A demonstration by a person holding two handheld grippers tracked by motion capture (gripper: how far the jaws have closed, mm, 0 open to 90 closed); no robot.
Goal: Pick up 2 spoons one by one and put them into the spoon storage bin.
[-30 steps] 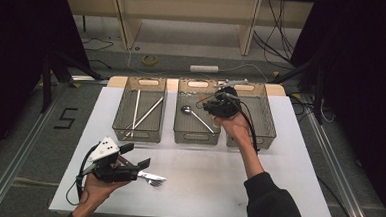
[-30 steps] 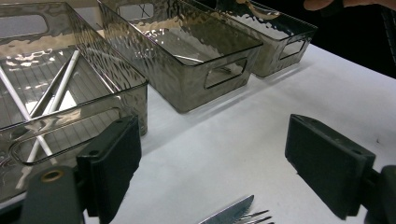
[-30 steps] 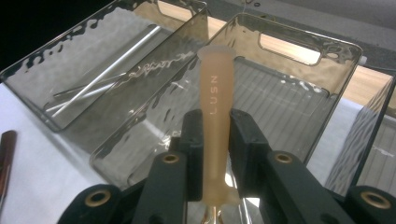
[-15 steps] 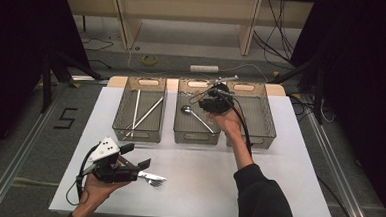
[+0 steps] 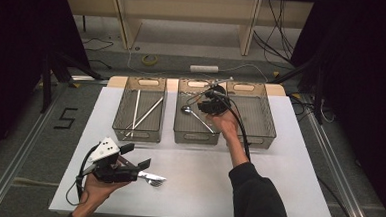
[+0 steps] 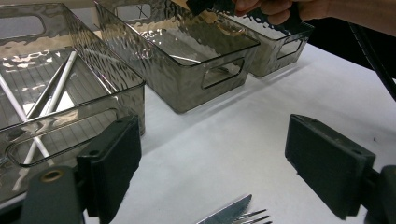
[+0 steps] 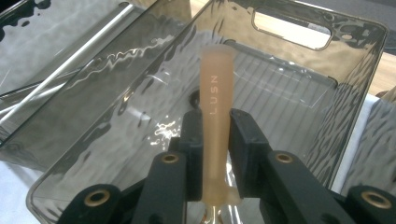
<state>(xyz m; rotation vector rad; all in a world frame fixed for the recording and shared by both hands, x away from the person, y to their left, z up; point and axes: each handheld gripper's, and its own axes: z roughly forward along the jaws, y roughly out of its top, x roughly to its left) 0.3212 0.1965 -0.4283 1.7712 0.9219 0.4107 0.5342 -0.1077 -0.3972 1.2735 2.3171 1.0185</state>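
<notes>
Utensil handle (image 7: 215,121), pale and stamped LUSN, sits clamped between the right gripper (image 7: 215,135) pads, its long axis running straight out ahead of the jaws over the middle bin (image 7: 327,84). Left gripper (image 6: 212,158) gapes empty above a fork (image 6: 245,217).

The white table (image 5: 187,188) sits brightly lit amid darkness from nine to three o'clock. Glare ripples across the smoky bins (image 6: 187,56); near jaws blur
</notes>
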